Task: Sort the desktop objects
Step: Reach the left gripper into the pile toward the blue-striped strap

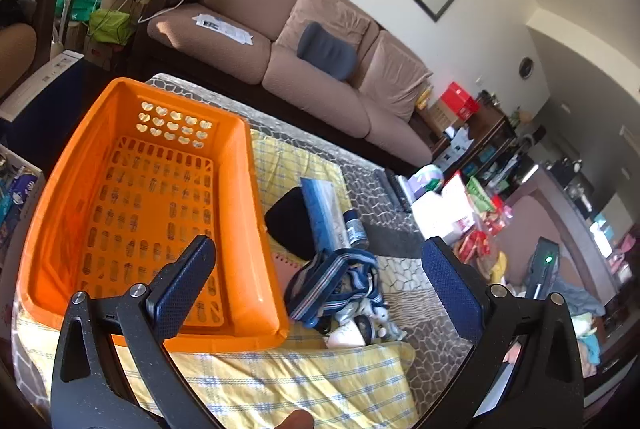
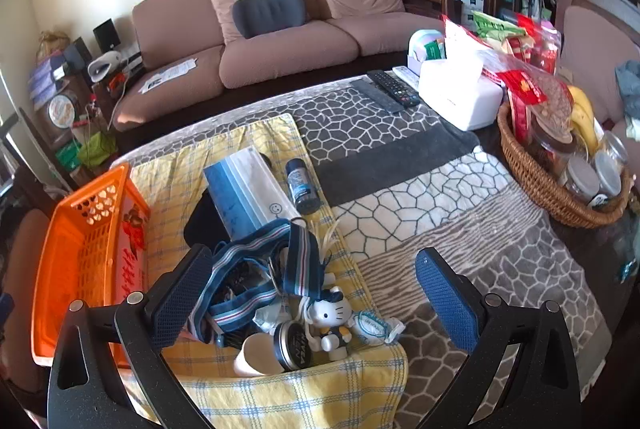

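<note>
Both grippers, left (image 1: pixel 318 271) and right (image 2: pixel 314 279), spread fingers wide beside orange basket (image 1: pixel 256 189); nothing held.

The left gripper (image 1: pixel 316 269) hangs with its jaws spread wide and nothing between them. Its left finger overlaps the orange basket (image 1: pixel 132 197), which sits ahead and to the left on a yellow checked cloth (image 1: pixel 304 385). Between the fingers, just right of the basket, lies a striped strap (image 1: pixel 336 285) with a small white figure (image 1: pixel 380 321) beside it. Farther ahead lie a blue box (image 1: pixel 324 213) and a dark bottle (image 1: pixel 356 229).
</note>
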`<action>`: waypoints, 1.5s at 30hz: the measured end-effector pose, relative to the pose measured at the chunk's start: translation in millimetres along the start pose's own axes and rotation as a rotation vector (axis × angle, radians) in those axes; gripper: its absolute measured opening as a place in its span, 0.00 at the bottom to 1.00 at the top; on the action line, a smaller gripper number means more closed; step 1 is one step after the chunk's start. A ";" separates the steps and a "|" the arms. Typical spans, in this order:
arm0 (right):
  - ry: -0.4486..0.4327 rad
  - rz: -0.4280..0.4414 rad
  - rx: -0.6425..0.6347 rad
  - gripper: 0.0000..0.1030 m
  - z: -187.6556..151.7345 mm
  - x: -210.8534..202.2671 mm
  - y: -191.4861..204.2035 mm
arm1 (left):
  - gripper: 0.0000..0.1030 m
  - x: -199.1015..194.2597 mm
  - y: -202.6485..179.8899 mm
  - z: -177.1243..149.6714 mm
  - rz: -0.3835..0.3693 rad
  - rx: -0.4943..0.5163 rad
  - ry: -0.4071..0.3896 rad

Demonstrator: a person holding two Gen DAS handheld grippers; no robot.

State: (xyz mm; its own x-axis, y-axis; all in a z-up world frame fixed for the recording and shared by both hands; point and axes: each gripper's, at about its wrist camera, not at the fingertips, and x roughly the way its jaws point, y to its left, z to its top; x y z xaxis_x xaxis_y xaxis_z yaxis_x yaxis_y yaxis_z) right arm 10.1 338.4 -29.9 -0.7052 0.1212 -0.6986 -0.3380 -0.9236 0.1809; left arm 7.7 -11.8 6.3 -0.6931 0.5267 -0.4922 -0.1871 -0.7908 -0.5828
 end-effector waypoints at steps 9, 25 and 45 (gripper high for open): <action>0.034 -0.028 0.049 1.00 -0.3 3.4 -18.5 | 1.00 31.3 -15.4 -14.8 0.242 0.048 0.070; 0.034 0.015 0.155 0.99 12.1 0.2 -53.0 | 1.00 71.8 -75.7 -80.6 0.107 0.096 0.179; 0.062 0.040 0.202 0.99 24.1 7.0 -88.2 | 0.73 223.8 -71.3 -85.6 0.376 0.377 0.381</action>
State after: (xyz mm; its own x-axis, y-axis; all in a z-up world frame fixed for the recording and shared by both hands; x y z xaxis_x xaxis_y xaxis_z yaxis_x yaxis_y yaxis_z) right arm 19.9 429.5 -34.1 -0.6827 0.0578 -0.7284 -0.4336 -0.8345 0.3401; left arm -74.5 189.2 -117.6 -0.4766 0.2122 -0.8531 -0.2598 -0.9611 -0.0939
